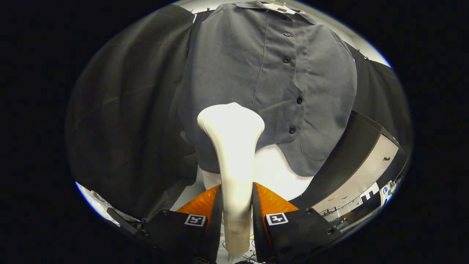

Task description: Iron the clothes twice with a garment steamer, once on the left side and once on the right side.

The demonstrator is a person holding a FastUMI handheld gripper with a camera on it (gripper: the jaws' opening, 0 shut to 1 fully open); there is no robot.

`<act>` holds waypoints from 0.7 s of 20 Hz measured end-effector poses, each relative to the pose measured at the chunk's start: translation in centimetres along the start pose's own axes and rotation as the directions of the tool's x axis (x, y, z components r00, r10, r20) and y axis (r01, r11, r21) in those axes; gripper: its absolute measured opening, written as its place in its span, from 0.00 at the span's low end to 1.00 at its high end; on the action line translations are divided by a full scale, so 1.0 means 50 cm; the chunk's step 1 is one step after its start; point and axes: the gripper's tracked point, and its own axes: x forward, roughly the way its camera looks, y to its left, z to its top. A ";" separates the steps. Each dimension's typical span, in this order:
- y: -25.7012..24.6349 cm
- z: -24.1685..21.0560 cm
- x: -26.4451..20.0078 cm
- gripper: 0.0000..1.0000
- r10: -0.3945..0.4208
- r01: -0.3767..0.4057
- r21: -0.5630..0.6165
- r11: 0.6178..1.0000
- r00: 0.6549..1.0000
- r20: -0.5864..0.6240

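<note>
Gripper view: jaws clamp steamer (234,146) below shirt (271,80).

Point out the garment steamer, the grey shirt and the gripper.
garment steamer (231,126): gripper view, on its flared head.
grey shirt (234,66): gripper view, on its chest panel beside the button placket.
gripper (236,205): gripper view, midway between its fingertips, clamped on the steamer handle.

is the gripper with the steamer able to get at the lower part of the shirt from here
Probably yes. The gripper is shut on the white steamer, whose head stands right before the grey shirt near its lower hem, beside the button placket. Nothing lies between head and cloth, though actual contact cannot be told.
</note>
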 end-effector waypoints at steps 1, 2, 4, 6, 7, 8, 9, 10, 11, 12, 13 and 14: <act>-0.002 0.003 -0.005 0.46 0.003 -0.003 -0.003 1.000 1.000 0.006; -0.001 0.009 -0.012 0.46 0.007 -0.007 -0.001 1.000 1.000 0.012; -0.006 0.031 -0.030 0.46 0.009 -0.010 0.015 1.000 0.999 0.045; -0.020 0.079 -0.056 0.46 0.006 -0.010 0.038 0.999 0.994 0.106; -0.030 0.106 -0.071 0.46 0.007 -0.013 0.045 0.999 0.991 0.133; -0.041 0.129 -0.085 0.46 0.005 -0.013 0.049 0.999 0.988 0.151; -0.053 0.146 -0.098 0.46 0.002 -0.011 0.056 0.998 0.986 0.168; -0.063 0.167 -0.113 0.46 0.001 -0.013 0.063 0.998 0.983 0.185; -0.070 0.194 -0.130 0.46 -0.002 -0.014 0.074 0.997 0.977 0.214; -0.082 0.221 -0.148 0.45 -0.006 -0.012 0.075 0.997 0.971 0.241; -0.094 0.247 -0.166 0.45 -0.011 -0.008 0.071 0.997 0.963 0.268; -0.107 0.267 -0.185 0.46 -0.014 -0.005 0.066 0.998 0.956 0.292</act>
